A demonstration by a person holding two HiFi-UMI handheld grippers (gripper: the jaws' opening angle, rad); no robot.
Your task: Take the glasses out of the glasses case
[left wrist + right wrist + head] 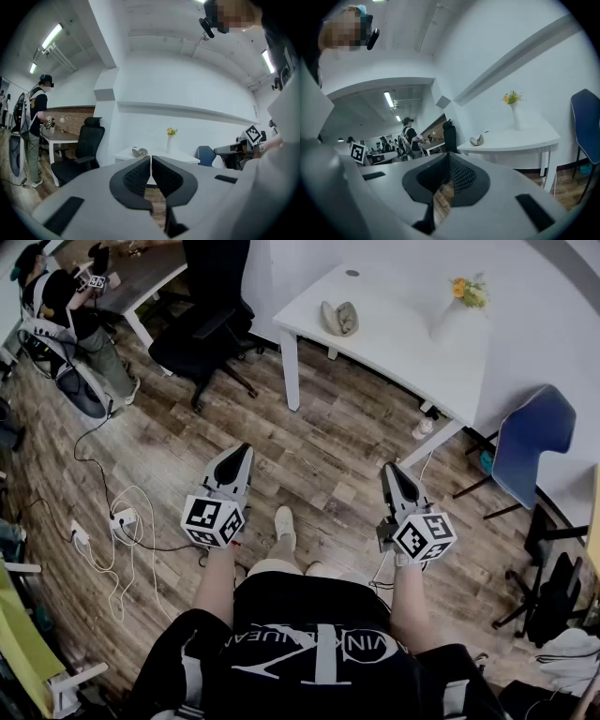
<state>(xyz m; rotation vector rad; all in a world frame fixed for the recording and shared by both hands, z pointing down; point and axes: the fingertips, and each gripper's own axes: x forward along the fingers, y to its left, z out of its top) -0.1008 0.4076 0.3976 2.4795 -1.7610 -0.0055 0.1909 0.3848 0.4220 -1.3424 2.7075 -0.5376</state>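
The glasses case [339, 318] lies open on the white table [403, 357] at the far side of the room; I cannot make out glasses in it. It also shows small in the left gripper view as the case [139, 151] and in the right gripper view as the case [476, 139]. My left gripper [244, 448] and right gripper [388, 467] are held level over the wooden floor, well short of the table. Both are shut with nothing between the jaws, as the left gripper [150, 157] and right gripper [449, 155] show close up.
A white vase with flowers [457, 310] stands on the table right of the case. A black office chair [211, 310] stands left of the table, a blue chair [534, 432] to its right. Cables and a power strip [122, 519] lie on the floor at left. Another person [66, 324] stands far left.
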